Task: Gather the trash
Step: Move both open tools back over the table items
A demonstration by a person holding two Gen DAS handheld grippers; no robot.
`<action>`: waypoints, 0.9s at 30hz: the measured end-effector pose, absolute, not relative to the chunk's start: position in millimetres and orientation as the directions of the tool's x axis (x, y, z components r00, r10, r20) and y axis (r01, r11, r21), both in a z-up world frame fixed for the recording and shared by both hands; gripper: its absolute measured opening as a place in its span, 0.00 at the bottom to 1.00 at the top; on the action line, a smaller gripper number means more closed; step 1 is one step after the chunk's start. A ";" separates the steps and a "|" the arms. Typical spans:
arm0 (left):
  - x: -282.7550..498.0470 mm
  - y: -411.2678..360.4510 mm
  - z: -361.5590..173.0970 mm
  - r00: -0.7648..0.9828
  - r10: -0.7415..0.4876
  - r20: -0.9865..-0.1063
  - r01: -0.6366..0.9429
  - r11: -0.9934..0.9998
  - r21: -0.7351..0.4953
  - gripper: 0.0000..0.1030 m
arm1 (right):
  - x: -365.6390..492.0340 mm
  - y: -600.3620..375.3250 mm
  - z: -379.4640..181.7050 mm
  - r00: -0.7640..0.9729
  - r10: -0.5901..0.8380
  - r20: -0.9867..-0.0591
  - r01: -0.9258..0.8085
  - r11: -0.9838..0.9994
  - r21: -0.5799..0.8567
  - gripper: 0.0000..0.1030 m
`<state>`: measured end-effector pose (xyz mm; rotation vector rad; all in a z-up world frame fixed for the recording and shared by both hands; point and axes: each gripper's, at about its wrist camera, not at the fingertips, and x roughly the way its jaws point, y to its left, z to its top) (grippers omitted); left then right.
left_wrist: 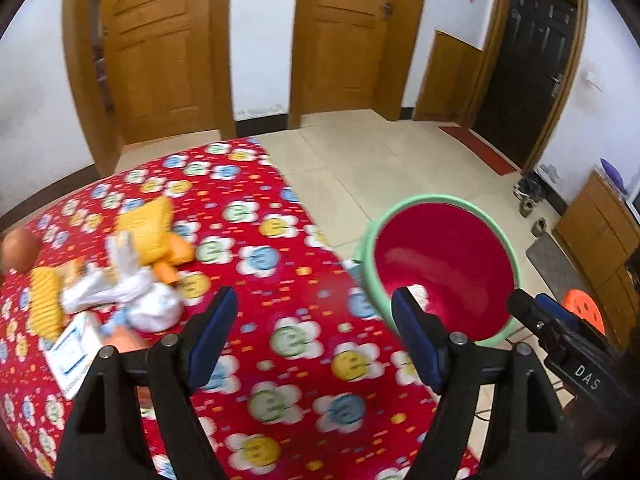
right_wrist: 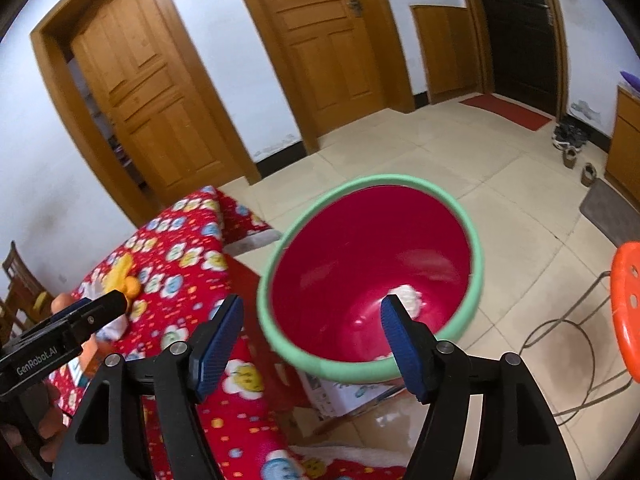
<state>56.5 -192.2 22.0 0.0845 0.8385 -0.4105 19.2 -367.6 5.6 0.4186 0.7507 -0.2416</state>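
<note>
Both of my grippers are wide open and hold nothing. My left gripper (left_wrist: 312, 344) hangs over the right edge of the table (left_wrist: 256, 320), which wears a red cloth with flower faces. Between its blue pads I see only cloth. My right gripper (right_wrist: 312, 344) hangs just past that same edge, over the bin (right_wrist: 472, 280). Its right finger (right_wrist: 404, 348) lies across my view of the bin's near rim. I cannot tell if it touches.

That bin is green outside and red inside. It stands on the floor, close beside the right edge of the table. One white crumpled wad (right_wrist: 408, 296) lies at its bottom.

More trash sits in a pile near the left edge of the table. I see a knotted white bag (left_wrist: 148, 300), yellow wrappers (left_wrist: 148, 228) behind it, an orange scrap (left_wrist: 176, 256), and a small white box (left_wrist: 76, 348) nearest to me. It is all blurry, so I cannot say more about it.

Under the bin's near side, a white carton (right_wrist: 348, 396) lies on the floor. An orange stool (right_wrist: 628, 312) stands to the right of the bin. Two brown doors (left_wrist: 156, 52) are in the far wall.
</note>
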 end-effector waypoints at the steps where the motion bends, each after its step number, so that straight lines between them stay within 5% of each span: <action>1: 56.6 -185.0 23.5 0.600 -0.314 -0.736 0.376 0.923 -0.087 0.77 | 20.6 -362.0 6.6 0.710 -0.057 -0.701 0.348 0.895 0.280 0.70; 27: 76.1 -7.9 -2.5 0.586 -0.089 -0.805 0.135 0.991 -0.011 0.83 | 45.6 -261.5 6.3 0.684 0.042 -0.728 0.200 0.949 0.242 0.75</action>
